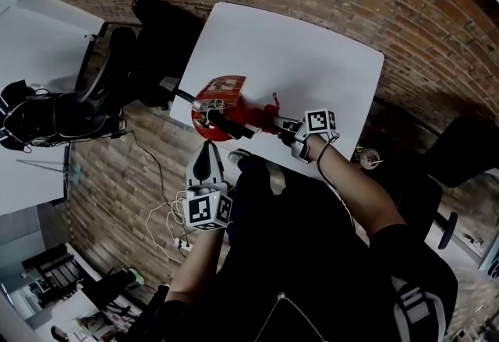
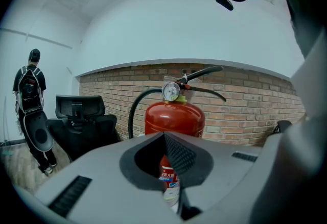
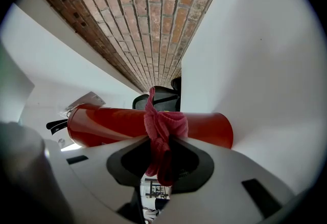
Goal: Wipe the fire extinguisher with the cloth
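Fingers [image 3: 190, 160] of our right gripper [image 1: 279, 125] are clamped on the red cloth [image 3: 162, 125], which we hold at the side of the fire extinguisher [image 1: 217, 108], seemingly touching it. It stands upright near the front edge of the white counter [image 1: 296, 60]. Our left gripper [image 2: 164, 136] hangs just off that edge, its fingers [image 2: 180, 156] drawn together on nothing, pointing at the red cylinder.

Left tongs [image 1: 208, 149] closed, near the body, right arm outstretched, right tongs [image 1: 281, 125] pinching cloth [image 3: 164, 125]
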`<state>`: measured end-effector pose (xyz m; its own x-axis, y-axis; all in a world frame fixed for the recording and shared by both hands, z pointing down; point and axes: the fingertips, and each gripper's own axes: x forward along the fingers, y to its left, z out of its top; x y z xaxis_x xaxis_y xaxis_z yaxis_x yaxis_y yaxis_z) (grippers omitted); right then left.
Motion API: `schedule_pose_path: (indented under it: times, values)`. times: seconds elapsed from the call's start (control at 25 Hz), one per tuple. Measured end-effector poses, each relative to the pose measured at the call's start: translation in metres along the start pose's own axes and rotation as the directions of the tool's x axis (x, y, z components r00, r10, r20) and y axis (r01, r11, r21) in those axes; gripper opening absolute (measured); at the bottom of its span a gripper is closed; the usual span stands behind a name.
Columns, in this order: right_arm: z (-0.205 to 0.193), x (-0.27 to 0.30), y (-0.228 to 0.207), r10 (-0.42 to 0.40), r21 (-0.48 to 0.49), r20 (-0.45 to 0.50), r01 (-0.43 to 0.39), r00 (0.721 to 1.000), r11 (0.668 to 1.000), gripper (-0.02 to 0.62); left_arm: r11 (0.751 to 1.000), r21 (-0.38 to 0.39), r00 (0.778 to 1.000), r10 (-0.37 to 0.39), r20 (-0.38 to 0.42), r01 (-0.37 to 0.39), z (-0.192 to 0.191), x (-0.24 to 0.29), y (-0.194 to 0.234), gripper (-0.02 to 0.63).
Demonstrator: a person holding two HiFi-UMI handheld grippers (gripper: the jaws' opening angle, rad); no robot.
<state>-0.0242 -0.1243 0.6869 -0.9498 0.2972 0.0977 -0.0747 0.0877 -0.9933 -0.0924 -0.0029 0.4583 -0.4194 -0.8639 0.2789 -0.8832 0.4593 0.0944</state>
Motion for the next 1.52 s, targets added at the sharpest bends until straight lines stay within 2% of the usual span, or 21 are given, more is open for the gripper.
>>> schedule_pose_path:
  times: [0.28, 0.92, 1.52]
  values:
    - [0.001, -0.003, 0.02, 0.048, -0.002, 0.014, -0.048, 0.999, 0.999, 0.103, 1.0, -0.01, 1.0, 0.002, 0.011, -0.002, 0.001, -0.002, 0.003, 0.029]
    - [0.002, -0.009, 0.068, 0.099, -0.003, 0.039, -0.099, 0.994, 0.995, 0.103, 1.0, -0.009, 1.0, -0.022, 0.02, 0.022, 0.004, 0.001, 0.004, 0.031]
    - [0.006, -0.015, 0.119, 0.156, -0.063, 0.05, -0.153, 0.986, 0.986, 0.103, 0.999, -0.01, 0.998, -0.047, 0.043, 0.048, 0.015, -0.006, 0.002, 0.029]
